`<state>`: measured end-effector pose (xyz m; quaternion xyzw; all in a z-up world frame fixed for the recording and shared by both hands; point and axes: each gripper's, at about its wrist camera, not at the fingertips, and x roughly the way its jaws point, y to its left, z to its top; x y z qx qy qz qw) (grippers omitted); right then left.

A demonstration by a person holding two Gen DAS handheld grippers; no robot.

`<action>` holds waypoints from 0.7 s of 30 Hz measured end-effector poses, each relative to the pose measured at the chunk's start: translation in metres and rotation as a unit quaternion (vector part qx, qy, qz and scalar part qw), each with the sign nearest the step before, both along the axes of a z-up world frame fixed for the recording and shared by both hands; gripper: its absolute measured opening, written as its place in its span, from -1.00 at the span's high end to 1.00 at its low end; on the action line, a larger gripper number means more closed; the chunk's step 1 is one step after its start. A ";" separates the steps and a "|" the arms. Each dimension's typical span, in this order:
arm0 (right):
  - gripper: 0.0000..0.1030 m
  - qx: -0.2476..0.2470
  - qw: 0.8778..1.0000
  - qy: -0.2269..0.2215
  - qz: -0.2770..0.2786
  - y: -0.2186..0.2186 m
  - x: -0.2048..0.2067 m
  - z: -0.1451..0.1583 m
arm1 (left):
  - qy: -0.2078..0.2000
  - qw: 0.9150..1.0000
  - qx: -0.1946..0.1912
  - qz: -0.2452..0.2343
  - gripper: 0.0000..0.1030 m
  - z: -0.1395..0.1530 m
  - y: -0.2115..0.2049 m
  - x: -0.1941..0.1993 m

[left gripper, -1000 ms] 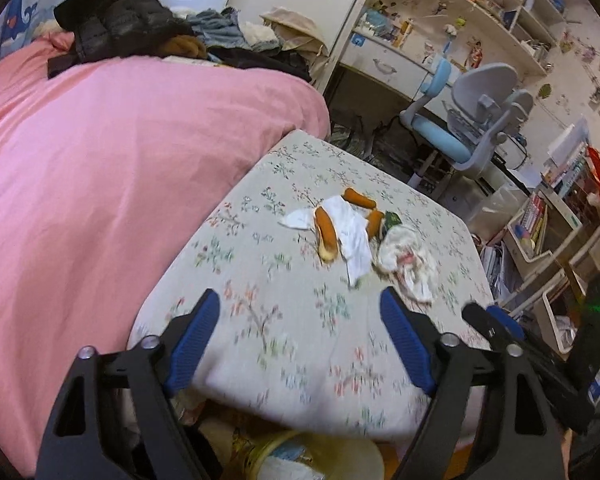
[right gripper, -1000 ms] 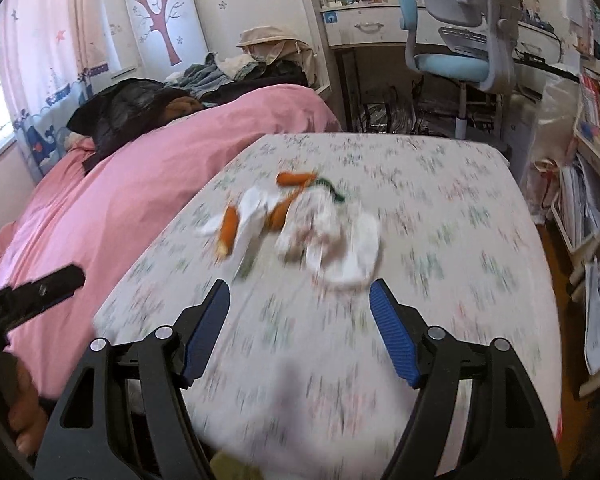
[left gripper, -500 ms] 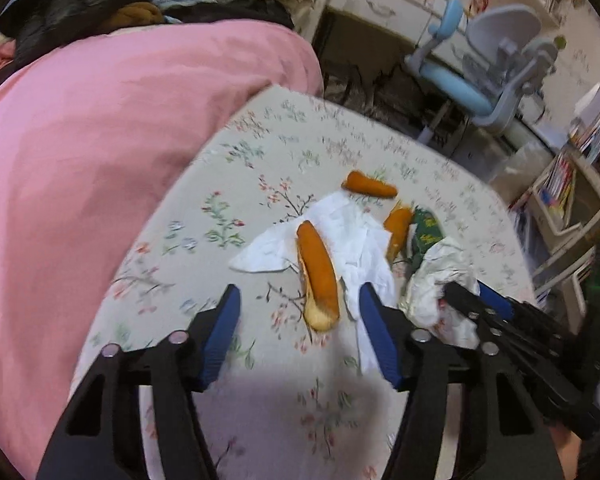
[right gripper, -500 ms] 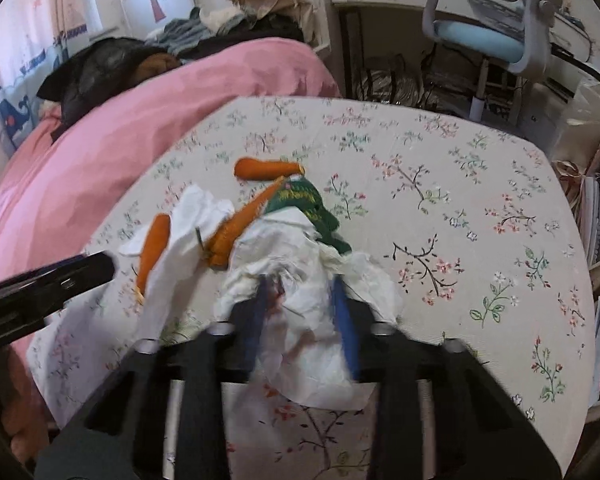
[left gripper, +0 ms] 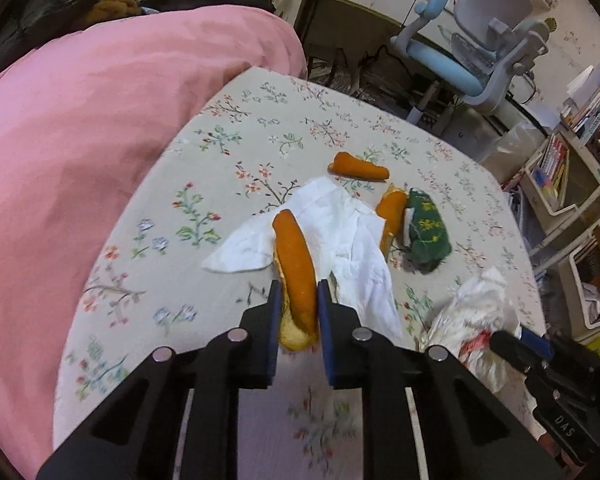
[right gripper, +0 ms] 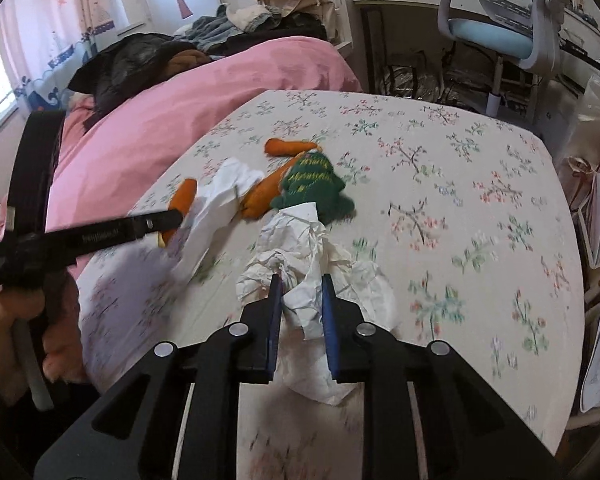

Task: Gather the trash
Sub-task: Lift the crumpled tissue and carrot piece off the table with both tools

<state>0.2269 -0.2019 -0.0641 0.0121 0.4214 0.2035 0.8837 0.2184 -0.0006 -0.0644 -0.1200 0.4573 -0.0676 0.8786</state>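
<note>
On the flowered table (left gripper: 228, 148), the left claw (left gripper: 298, 300) has just been closing and is pinching the near end of an orange peel (left gripper: 294, 264), light and limp, lying on a napkin (left gripper: 340, 232). To its right, the right claw (right gripper: 299, 300) is gripping a crumpled tissue (right gripper: 300, 256), soft and weightless.

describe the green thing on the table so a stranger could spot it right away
On the floral tablecloth beside the pink bed, look in the litter pile. The green knitted pouch lies right of the middle orange peel. It is the only dark green item, with yellow lettering.
</note>
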 end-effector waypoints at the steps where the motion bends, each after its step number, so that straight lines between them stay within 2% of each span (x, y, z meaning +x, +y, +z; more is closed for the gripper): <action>1: 0.65 0.002 1.000 0.001 0.002 -0.002 -0.006 0.001 | -0.002 1.000 0.000 -0.001 0.65 0.005 0.003 -0.007; 6: 0.65 0.008 1.000 0.010 0.009 -0.011 -0.039 0.004 | 0.008 1.000 -0.004 -0.004 0.65 0.012 0.012 -0.032; 11: 0.61 0.014 0.999 0.036 0.000 -0.019 -0.052 -0.005 | 0.046 0.999 0.015 -0.024 0.65 -0.003 0.001 -0.041; 14: 0.31 0.022 0.999 0.032 -0.010 -0.024 -0.056 -0.006 | 0.057 0.997 0.031 -0.034 0.64 -0.011 -0.005 -0.043; 15: 0.11 0.021 0.999 0.026 -0.012 -0.024 -0.058 -0.005 | 0.057 0.997 0.036 -0.035 0.63 -0.011 -0.006 -0.043; 16: 0.01 0.019 1.000 0.019 -0.013 -0.023 -0.061 -0.004 | 0.053 0.997 0.039 -0.034 0.62 -0.011 -0.007 -0.044; 18: -0.06 0.013 1.000 0.007 -0.014 -0.021 -0.063 -0.002 | 0.051 0.997 0.039 -0.032 0.59 -0.010 -0.006 -0.046; 21: -0.13 0.008 1.000 -0.003 -0.023 -0.020 -0.062 -0.002 | 0.046 0.998 0.033 -0.020 0.37 -0.010 -0.001 -0.047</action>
